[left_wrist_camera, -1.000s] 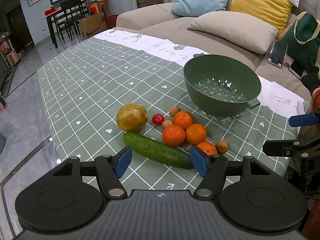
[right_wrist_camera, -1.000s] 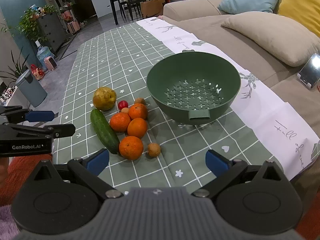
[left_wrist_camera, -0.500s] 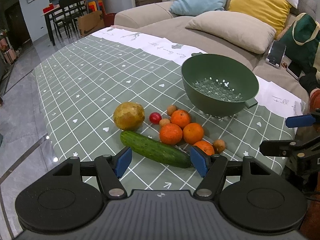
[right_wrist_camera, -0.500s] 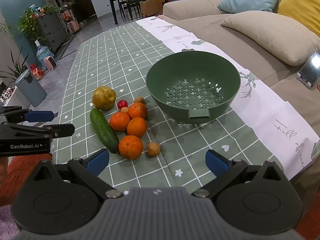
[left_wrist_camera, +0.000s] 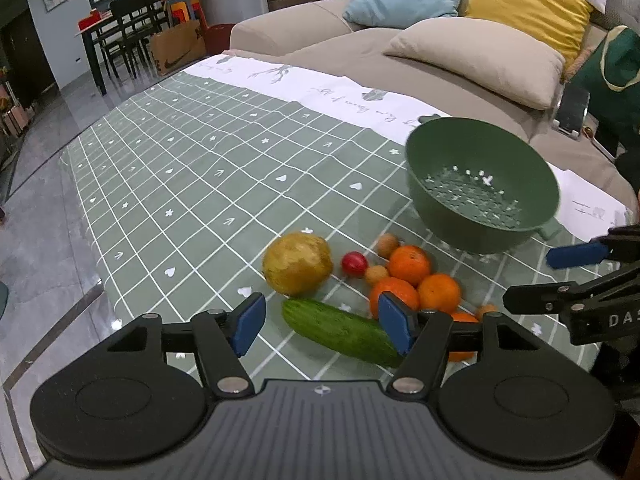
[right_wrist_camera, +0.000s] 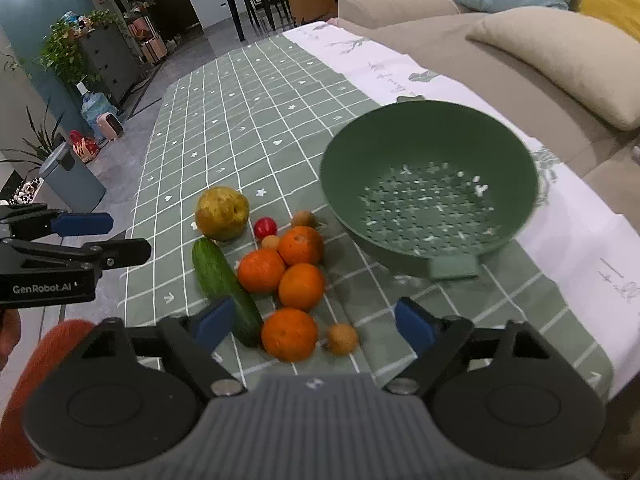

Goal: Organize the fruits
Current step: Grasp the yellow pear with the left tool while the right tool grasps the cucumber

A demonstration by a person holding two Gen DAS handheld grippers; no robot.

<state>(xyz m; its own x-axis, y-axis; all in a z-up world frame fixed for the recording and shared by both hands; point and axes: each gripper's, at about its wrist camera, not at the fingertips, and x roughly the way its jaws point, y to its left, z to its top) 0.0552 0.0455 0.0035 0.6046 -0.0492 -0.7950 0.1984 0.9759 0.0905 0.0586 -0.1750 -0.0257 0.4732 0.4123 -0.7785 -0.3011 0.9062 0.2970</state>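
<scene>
Grippers spread wide, nothing held.
Left gripper (left_wrist_camera: 322, 322) and right gripper (right_wrist_camera: 314, 322) hover near the cucumber (right_wrist_camera: 226, 286), oranges (right_wrist_camera: 301, 286) beside it.

Both wrist views low, near table; share fruit pile (left_wrist_camera: 400, 280), colander (right_wrist_camera: 430, 188).

The right gripper (right_wrist_camera: 314, 324) hangs wide open above a green grid-patterned tablecloth (right_wrist_camera: 240, 128). Between its blue pads (right_wrist_camera: 214, 322) lie the nearest round orange (right_wrist_camera: 289, 334) and a small brown round fruit (right_wrist_camera: 342, 338). A dark green cucumber (right_wrist_camera: 224, 288) stretches toward 11 o'clock, ending beside a yellow-brown pear (right_wrist_camera: 222, 213). A perforated green plastic colander bowl (right_wrist_camera: 430, 148) sits at 1 o'clock. The left gripper (right_wrist_camera: 120, 236) enters at 9 o'clock, its jaws apart.
</scene>
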